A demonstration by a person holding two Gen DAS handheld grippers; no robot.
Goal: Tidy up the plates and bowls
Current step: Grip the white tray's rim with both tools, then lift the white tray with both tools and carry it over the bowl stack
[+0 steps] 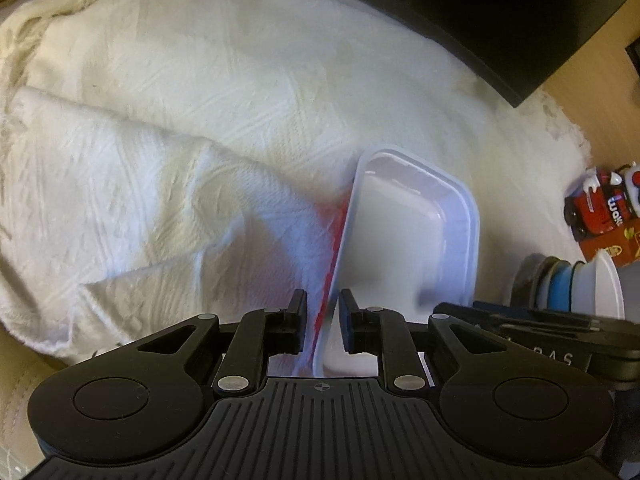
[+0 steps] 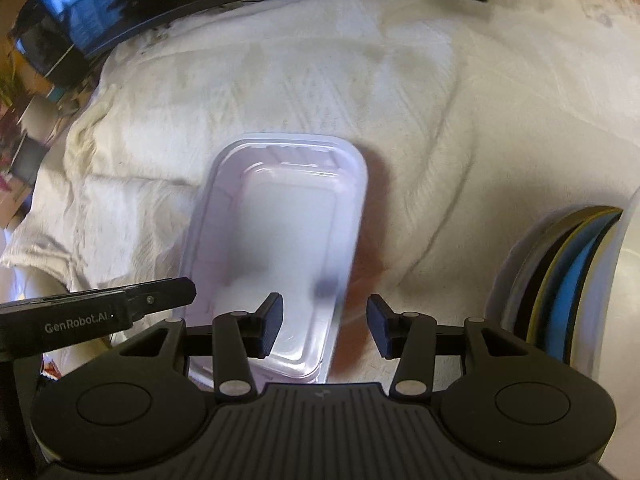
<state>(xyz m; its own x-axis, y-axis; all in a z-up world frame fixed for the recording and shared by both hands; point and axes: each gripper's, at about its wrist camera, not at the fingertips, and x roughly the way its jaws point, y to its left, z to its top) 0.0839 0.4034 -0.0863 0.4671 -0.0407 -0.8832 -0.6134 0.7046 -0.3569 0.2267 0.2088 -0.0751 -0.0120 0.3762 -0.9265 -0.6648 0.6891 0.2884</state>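
A white rectangular plastic tray (image 1: 404, 236) with a red underside is held tilted on its edge above the white cloth. My left gripper (image 1: 323, 322) is shut on the tray's near rim. In the right wrist view the same tray (image 2: 280, 236) lies below and ahead. My right gripper (image 2: 324, 326) is open, its jaws standing either side of the tray's right rim without gripping it. The left gripper's body (image 2: 96, 316) shows at the left of that view. A stack of plates and bowls (image 2: 568, 288) stands on edge at the right, also in the left wrist view (image 1: 576, 284).
A white textured cloth (image 1: 200, 128) covers the table, with folds at the left. A dark monitor (image 1: 500, 8) stands at the back. A red toy car on a box (image 1: 604, 216) sits at the far right. Dark boxes (image 2: 52, 36) stand at the back left.
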